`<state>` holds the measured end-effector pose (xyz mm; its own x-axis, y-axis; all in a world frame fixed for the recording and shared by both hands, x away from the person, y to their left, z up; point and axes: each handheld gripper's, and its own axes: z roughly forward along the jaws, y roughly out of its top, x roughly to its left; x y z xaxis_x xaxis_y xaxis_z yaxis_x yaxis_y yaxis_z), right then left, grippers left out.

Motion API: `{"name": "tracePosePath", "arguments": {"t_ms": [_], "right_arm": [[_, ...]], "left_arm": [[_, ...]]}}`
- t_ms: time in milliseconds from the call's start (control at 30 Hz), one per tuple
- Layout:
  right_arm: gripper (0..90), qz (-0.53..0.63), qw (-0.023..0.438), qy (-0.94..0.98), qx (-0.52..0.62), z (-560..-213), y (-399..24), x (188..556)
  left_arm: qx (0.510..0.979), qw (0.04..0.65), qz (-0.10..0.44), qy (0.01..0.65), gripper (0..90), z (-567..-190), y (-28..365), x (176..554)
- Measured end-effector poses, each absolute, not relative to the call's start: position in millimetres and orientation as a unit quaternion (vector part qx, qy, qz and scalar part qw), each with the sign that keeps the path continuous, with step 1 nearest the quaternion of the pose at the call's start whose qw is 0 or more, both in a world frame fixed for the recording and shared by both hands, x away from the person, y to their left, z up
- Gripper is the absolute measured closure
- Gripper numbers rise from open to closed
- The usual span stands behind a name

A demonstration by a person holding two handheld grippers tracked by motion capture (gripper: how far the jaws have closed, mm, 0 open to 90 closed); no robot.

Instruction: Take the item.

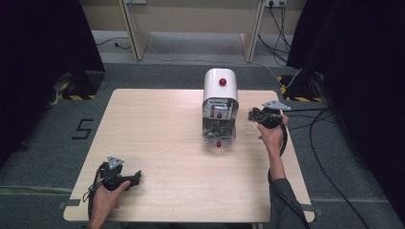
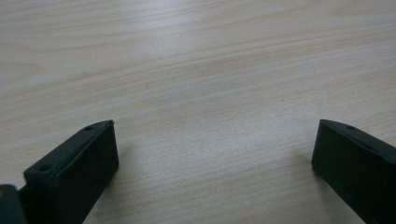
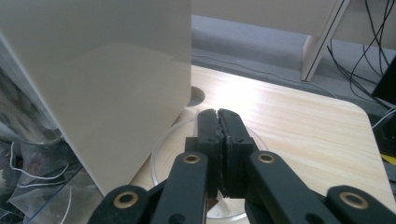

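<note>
While the left tool gapes empty, the right tool is closed over a clear dish.

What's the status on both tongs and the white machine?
Left tongs open, resting on table. Right tongs shut, empty, over clear dish beside white machine. Nothing in the way.

Your right gripper's shut jaws hang just over a clear, shallow round dish, lying flat on the table at about three o'clock of the white machine, right beside its wall. In the high view the dish is barely visible.
</note>
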<state>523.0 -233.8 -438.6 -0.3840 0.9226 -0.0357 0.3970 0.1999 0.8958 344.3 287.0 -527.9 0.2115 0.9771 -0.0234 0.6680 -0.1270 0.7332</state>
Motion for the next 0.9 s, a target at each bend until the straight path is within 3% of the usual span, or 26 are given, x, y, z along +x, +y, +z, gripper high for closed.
{"name": "tracePosePath", "arguments": {"t_ms": [300,633,900], "right_arm": [[81.4,0.438,0.304,0.707,0.465,-437,-235,520],[63.2,0.462,0.301,0.687,0.472,-430,-240,511],[56.0,0.476,0.296,0.674,0.481,-432,-245,499]], "left_arm": [[0.71,0.318,0.243,0.579,0.0,-528,287,344],[0.71,0.318,0.243,0.579,0.0,-528,287,344],[0.711,0.317,0.243,0.579,0.0,-528,287,344]]}}
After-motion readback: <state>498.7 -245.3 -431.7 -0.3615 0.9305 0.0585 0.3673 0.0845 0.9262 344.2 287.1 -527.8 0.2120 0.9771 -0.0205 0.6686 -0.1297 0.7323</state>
